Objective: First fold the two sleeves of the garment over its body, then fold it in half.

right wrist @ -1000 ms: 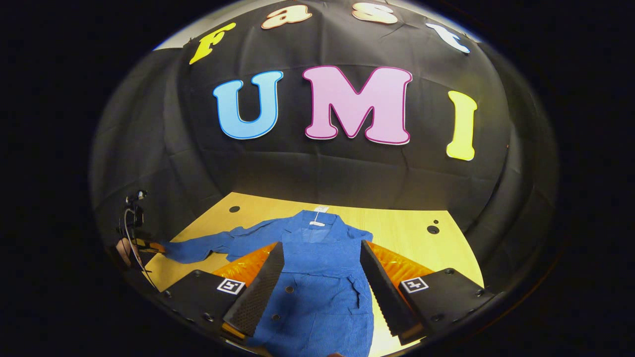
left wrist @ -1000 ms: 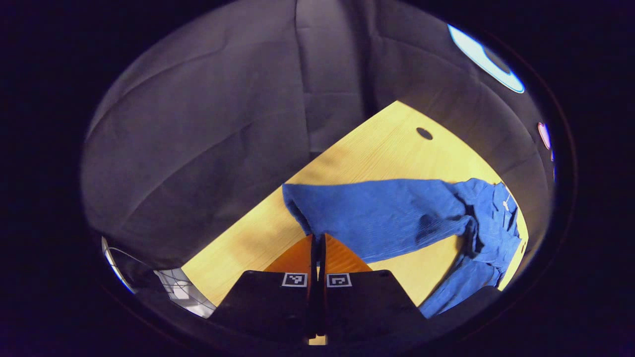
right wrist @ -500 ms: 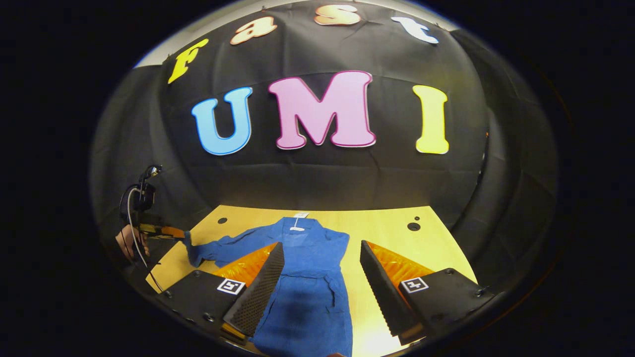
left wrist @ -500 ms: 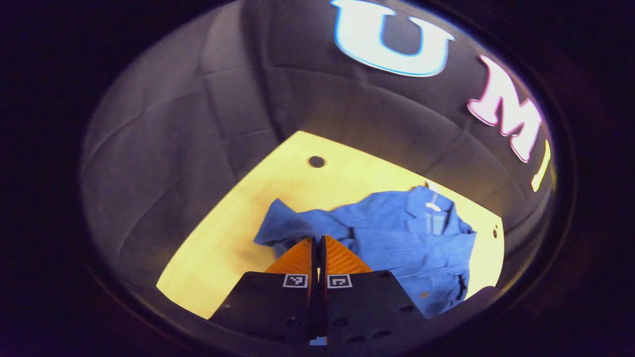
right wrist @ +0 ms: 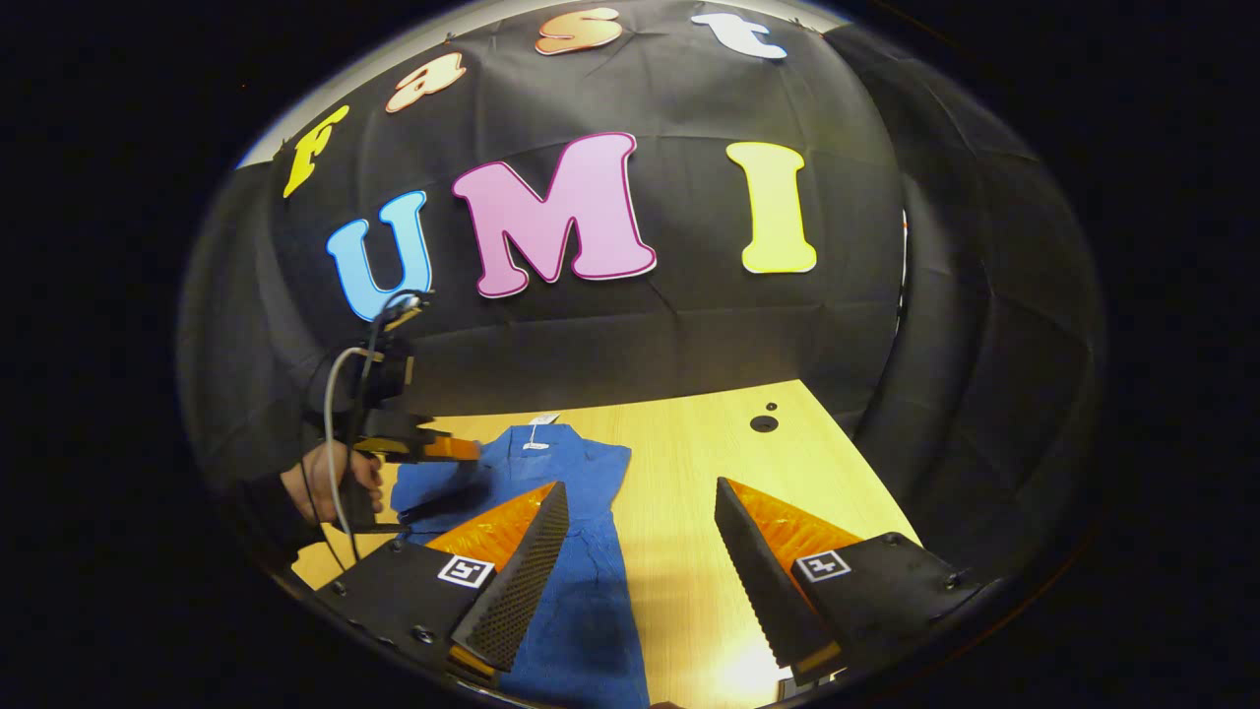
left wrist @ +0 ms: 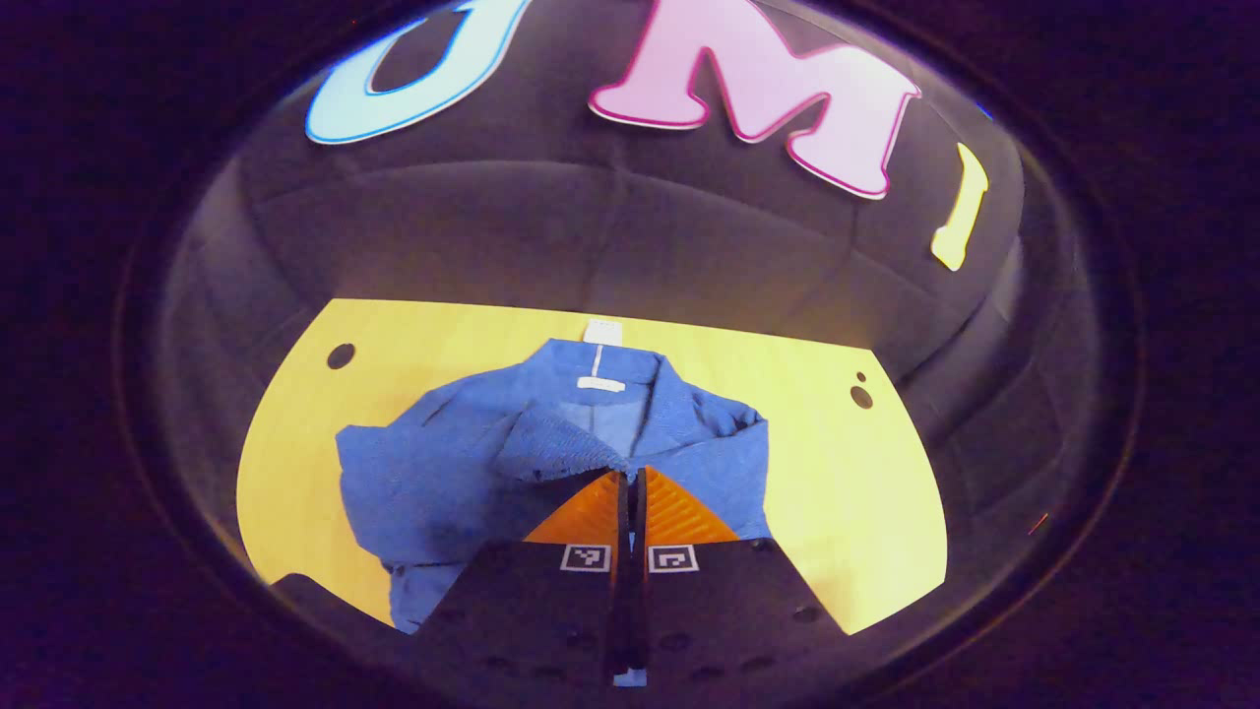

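Left claw point(left wrist: 631, 475) pinching sleeve point(left wrist: 551, 448) over garment point(right wrist: 591, 551), right claw point(right wrist: 638, 487) open

Black claw point(right wrist: 638, 576) bodies carry square coded tags and screws; dark sleeve point(right wrist: 264, 512), grey cable point(right wrist: 333, 443)

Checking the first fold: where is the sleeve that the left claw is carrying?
In the left gripper view the sleeve is pinched in the left claw, draped over the garment's body just below the collar.
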Demonstrator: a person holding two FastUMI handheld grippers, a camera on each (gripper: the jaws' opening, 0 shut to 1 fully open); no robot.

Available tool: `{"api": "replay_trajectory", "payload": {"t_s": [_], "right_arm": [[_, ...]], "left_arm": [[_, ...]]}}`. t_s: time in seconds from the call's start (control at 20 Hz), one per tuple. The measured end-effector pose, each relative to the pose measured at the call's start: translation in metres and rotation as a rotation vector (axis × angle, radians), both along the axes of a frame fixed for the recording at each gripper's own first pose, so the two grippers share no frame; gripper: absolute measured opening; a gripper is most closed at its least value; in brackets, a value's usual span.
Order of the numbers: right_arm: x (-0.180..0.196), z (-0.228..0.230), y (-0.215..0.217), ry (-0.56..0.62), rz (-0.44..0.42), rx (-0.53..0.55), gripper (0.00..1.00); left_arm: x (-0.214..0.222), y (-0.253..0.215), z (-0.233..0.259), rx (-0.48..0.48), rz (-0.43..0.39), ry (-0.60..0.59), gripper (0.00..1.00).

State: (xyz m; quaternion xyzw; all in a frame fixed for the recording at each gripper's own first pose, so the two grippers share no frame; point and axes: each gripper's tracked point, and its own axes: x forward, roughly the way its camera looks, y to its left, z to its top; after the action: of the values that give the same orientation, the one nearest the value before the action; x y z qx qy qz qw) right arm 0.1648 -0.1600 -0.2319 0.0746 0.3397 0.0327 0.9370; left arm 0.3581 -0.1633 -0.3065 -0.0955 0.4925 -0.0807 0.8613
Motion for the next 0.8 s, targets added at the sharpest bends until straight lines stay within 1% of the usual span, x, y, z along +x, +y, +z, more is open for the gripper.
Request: {"api": "replay_trajectory", "payload": {"t_s": [0.1,0.15,0.2,0.3,0.35,0.4,0.45,0.5,0.55,0.6,0.65,0.75,0.8], "right_arm": [[-0.002,-0.004,-0.008,0.006,-0.007,0.007,0.95],[-0.004,-0.005,-0.009,0.008,-0.012,0.017,0.95],[-0.006,-0.006,-0.01,0.009,-0.018,0.03,0.95],[-0.01,-0.009,-0.007,0.009,-0.026,0.054,0.95],[-0.012,-0.012,-0.005,0.016,-0.025,0.06,0.95],[-0.015,-0.012,-0.003,0.013,-0.021,0.054,0.95],[-0.015,-0.011,-0.002,0.0,-0.01,0.029,0.95],[-0.017,-0.011,-0.001,-0.005,0.014,-0.002,0.95],[-0.019,-0.011,0.002,-0.005,0.035,-0.029,0.95],[-0.022,-0.012,0.008,-0.005,0.055,-0.043,0.95],[-0.023,-0.012,0.015,-0.005,0.066,-0.046,0.95],[-0.026,-0.005,0.031,-0.014,0.076,-0.041,0.96],[-0.029,-0.003,0.038,-0.013,0.081,-0.044,0.95]], "left_arm": [[0.004,-0.043,-0.014,-0.029,-0.049,0.031,0.0],[0.003,-0.06,-0.022,-0.041,-0.057,0.059,0.0],[0.003,-0.072,-0.032,-0.044,-0.063,0.079,0.0],[0.004,-0.082,-0.053,-0.002,-0.07,0.102,0.0],[-0.001,-0.089,-0.065,0.009,-0.095,0.142,0.0],[-0.01,-0.1,-0.073,-0.019,-0.13,0.187,0.0],[-0.019,-0.11,-0.077,-0.075,-0.156,0.223,0.07],[-0.02,-0.117,-0.074,-0.121,-0.148,0.218,0.16],[-0.021,-0.118,-0.072,-0.152,-0.133,0.194,0.28],[-0.023,-0.108,-0.064,-0.164,-0.111,0.154,0.32],[-0.02,-0.105,-0.057,-0.189,-0.096,0.099,0.49],[-0.032,-0.091,-0.013,-0.302,-0.091,-0.017,0.82],[-0.039,-0.076,0.011,-0.35,-0.076,-0.07,0.86]]}}
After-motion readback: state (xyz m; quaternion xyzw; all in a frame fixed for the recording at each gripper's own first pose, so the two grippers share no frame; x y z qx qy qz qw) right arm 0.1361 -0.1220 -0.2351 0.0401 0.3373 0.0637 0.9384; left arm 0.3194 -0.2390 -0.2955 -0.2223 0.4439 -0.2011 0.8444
